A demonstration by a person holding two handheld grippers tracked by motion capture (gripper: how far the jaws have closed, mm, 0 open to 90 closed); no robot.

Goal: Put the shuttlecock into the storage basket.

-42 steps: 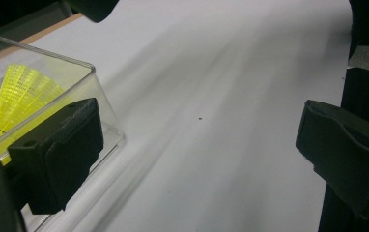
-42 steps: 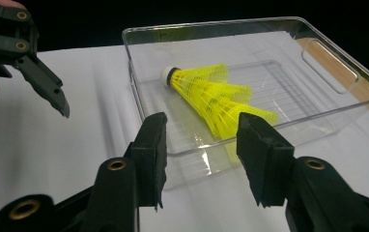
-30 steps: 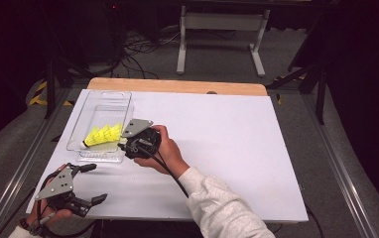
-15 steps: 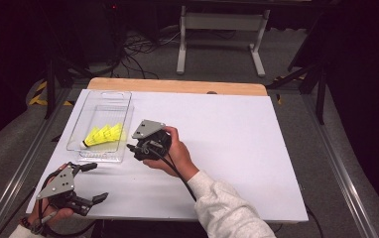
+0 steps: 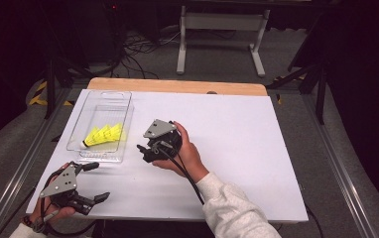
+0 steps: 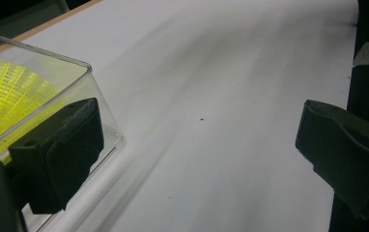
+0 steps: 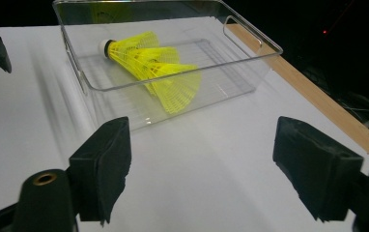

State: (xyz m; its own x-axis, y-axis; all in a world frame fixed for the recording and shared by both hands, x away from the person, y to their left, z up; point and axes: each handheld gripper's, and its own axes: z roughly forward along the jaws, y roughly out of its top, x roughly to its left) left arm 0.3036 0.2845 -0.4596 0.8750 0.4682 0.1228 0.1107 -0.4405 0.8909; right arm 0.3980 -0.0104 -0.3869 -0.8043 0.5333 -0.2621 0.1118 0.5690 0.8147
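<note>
Lying in the clear tray (image 5: 123,106), yellow shuttlecocks (image 5: 103,135); right gripper (image 5: 146,151) just beside it, fingers just opened, empty; left gripper (image 5: 94,181) fingers apart, empty.

A lab-like recording room; a white-topped desk (image 5: 237,148) on a metal frame (image 5: 344,173); loose cables (image 5: 138,47) across the dark floor (image 5: 217,64)

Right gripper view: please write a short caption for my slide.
Open right gripper faces a clear tray holding yellow shuttlecocks on a white table.
</note>
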